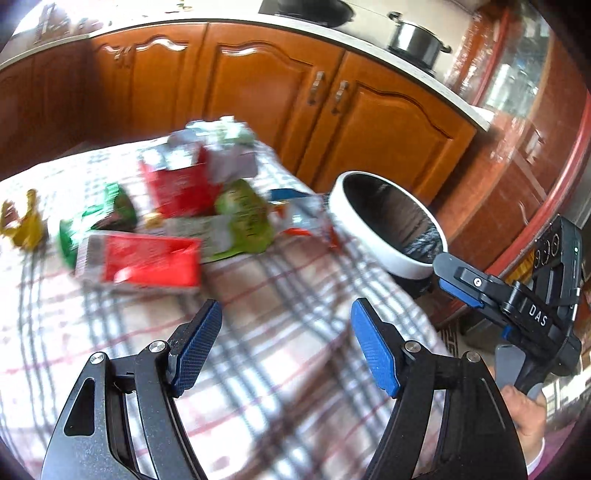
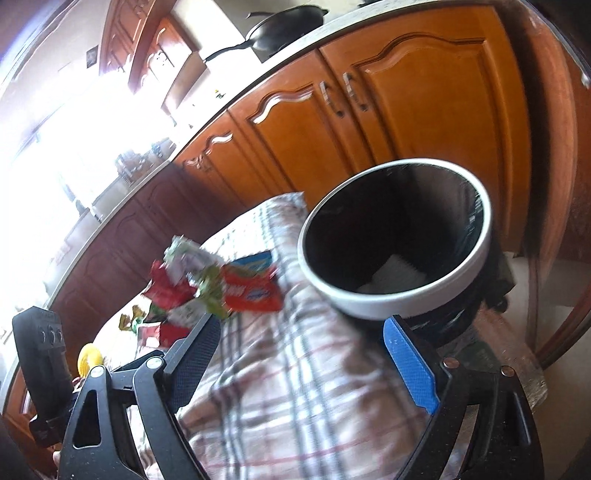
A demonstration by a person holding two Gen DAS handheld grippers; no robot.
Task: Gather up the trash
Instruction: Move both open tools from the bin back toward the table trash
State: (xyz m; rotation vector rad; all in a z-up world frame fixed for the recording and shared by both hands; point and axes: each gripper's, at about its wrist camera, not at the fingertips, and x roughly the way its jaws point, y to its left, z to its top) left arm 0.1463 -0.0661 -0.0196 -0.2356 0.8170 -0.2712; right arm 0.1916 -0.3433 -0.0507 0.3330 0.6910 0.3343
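Observation:
A pile of wrappers lies on the checked tablecloth [image 1: 258, 332]: a red packet [image 1: 147, 260], a green pouch [image 1: 243, 221], a red carton [image 1: 177, 181] and a yellow wrapper [image 1: 24, 225]. The pile also shows in the right wrist view [image 2: 207, 288]. A white-rimmed black bin [image 1: 388, 229] stands past the table's right edge; in the right wrist view [image 2: 399, 236] something white lies at its bottom. My left gripper [image 1: 286, 347] is open and empty over the cloth, short of the pile. My right gripper [image 2: 299, 354] is open and empty, just before the bin.
Wooden kitchen cabinets [image 1: 258, 85] run behind the table, with a steel pot [image 1: 417, 40] and a black pan [image 2: 284, 33] on the counter. The right gripper's body [image 1: 535, 295] shows at the right of the left wrist view.

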